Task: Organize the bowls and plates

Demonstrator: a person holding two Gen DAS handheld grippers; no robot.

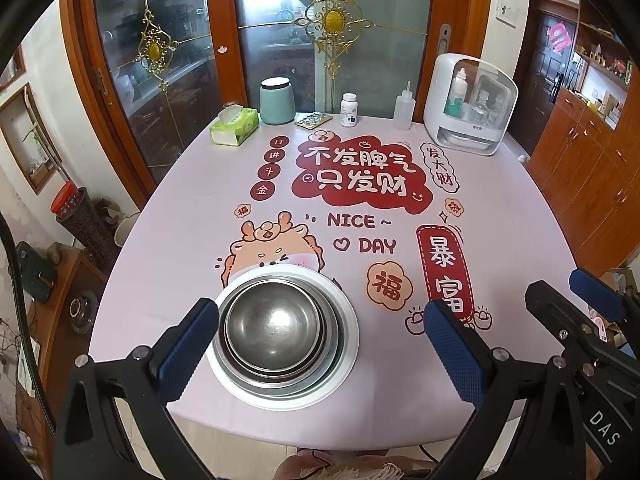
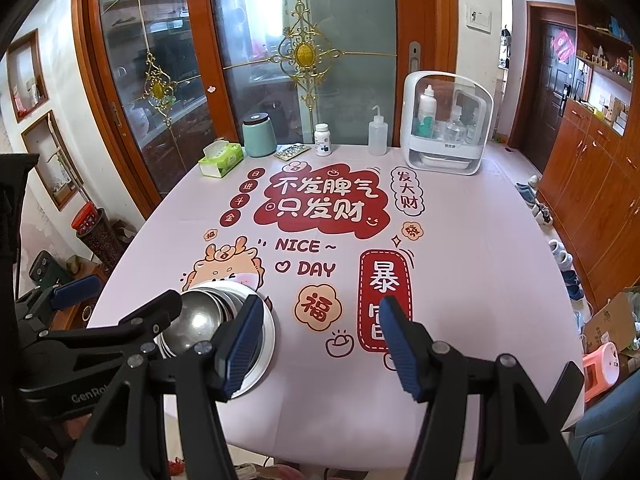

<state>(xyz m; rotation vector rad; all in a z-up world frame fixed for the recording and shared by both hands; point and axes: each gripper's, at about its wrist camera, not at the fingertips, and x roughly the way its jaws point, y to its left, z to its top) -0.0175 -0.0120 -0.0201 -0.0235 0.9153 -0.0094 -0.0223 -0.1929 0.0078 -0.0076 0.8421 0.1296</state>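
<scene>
A white plate [image 1: 347, 332] lies near the table's front edge with steel bowls [image 1: 276, 326] nested on it. My left gripper [image 1: 320, 344] is open and empty, hovering above the stack with its left finger beside the plate's left rim. My right gripper [image 2: 320, 344] is open and empty, to the right of the stack. In the right wrist view the plate [image 2: 267, 332] and bowls [image 2: 196, 324] sit at lower left, partly hidden by the left gripper's fingers [image 2: 156, 312]. The right gripper's fingers [image 1: 600, 300] show at the right edge of the left wrist view.
The table [image 1: 180, 240] has a pink printed cloth. At its far edge stand a tissue box [image 1: 235, 126], a green canister [image 1: 277, 101], a pill blister pack [image 1: 314, 121], a pill bottle [image 1: 349, 110], a squeeze bottle [image 1: 403, 110] and a white storage case [image 1: 468, 104]. Glass doors stand behind.
</scene>
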